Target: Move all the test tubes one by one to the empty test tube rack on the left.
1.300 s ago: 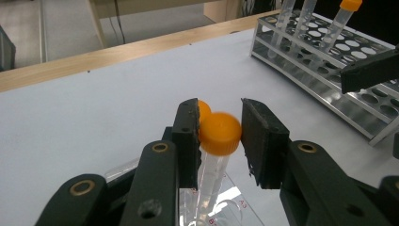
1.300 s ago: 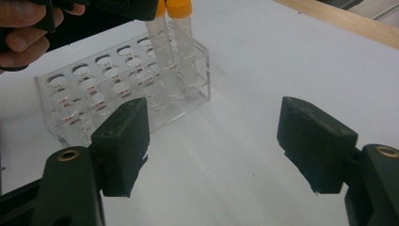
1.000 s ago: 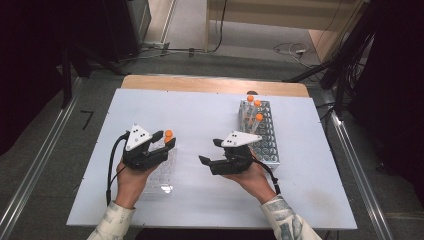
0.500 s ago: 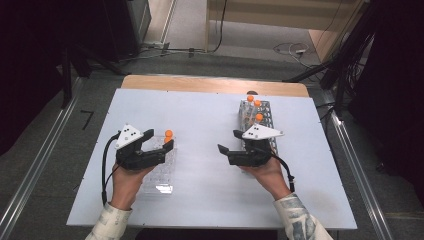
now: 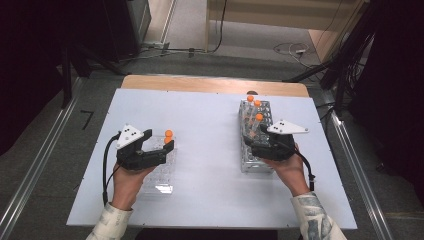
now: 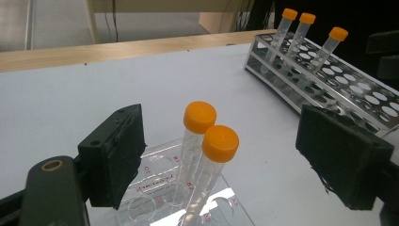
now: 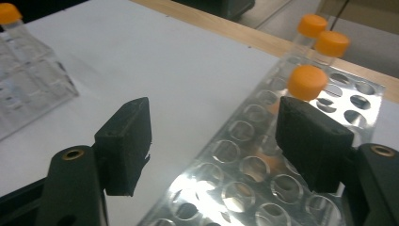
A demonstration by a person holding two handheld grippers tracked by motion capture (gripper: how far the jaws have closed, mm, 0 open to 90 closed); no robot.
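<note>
A wide bare strip of desk [image 5: 207,145] lies open between the clear rack [image 5: 159,172] and the metal rack [image 5: 250,160]. Two capped tubes [image 6: 202,155] stand upright in the clear rack; three orange-capped tubes [image 5: 255,117] rise from the metal rack's far end.

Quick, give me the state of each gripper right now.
Left gripper: open, holding nothing, jaws either side of two orange-capped tubes.
Right gripper: open, holding nothing, over the metal rack.

There are five tubes with orange caps. Three tubes [image 6: 298,35] stand in one metal rack [image 5: 256,135], and two tubes [image 6: 202,150] stand in one clear rack [image 5: 161,175]. Two grippers are there too.
</note>
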